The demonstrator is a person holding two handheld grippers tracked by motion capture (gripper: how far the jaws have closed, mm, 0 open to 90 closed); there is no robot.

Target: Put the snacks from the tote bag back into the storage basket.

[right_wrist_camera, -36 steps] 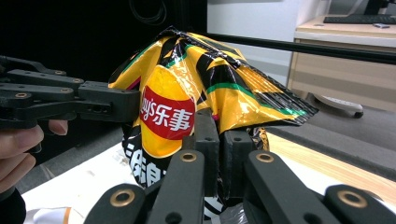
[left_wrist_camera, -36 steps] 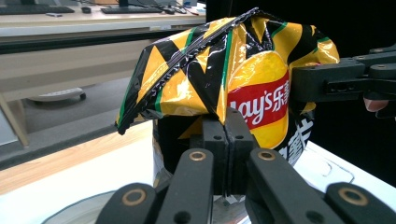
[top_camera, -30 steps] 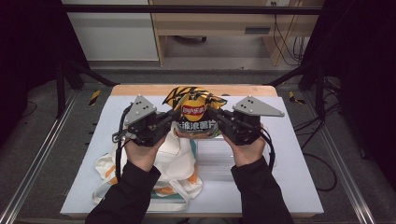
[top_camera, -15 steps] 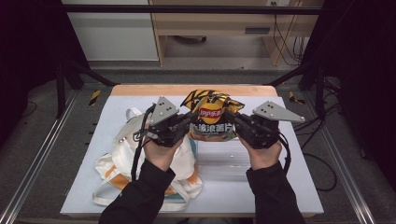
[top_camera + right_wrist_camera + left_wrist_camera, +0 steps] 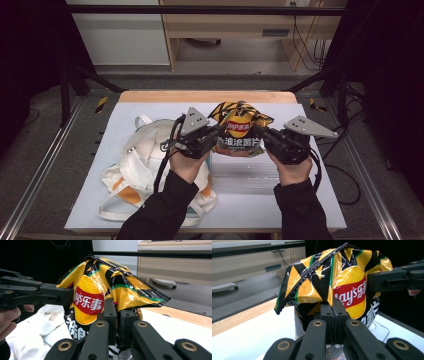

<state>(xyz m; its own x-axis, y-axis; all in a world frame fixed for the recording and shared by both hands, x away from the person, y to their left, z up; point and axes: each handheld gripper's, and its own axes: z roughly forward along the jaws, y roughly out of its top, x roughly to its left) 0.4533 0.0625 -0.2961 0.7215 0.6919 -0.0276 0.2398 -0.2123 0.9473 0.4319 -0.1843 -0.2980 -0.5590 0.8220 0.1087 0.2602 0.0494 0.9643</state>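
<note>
A yellow and black Lay's crisp bag [image 5: 239, 129] hangs in the air over the middle of the table, held from both sides. My left gripper [image 5: 217, 141] is shut on the bag's left edge, and my right gripper [image 5: 260, 138] is shut on its right edge. In the left gripper view the jaws of the left gripper [image 5: 333, 313] meet on the lower seam of the crisp bag [image 5: 347, 282], with the right gripper [image 5: 387, 281] clamped farther off. In the right gripper view the right gripper [image 5: 117, 313] pinches the crisp bag [image 5: 100, 287], and the left gripper [image 5: 52, 296] grips its far side.
A crumpled white cloth tote bag [image 5: 145, 155] with orange patches lies on the left half of the white table [image 5: 320, 200]. A clear plastic piece [image 5: 245, 175] lies flat under the held bag. A wooden strip [image 5: 200, 96] runs along the table's far edge.
Both hands have carried the crisp bag to the right and a little lower, from above the tote bag to over the clear plastic piece. Both grips stay the same.
</note>
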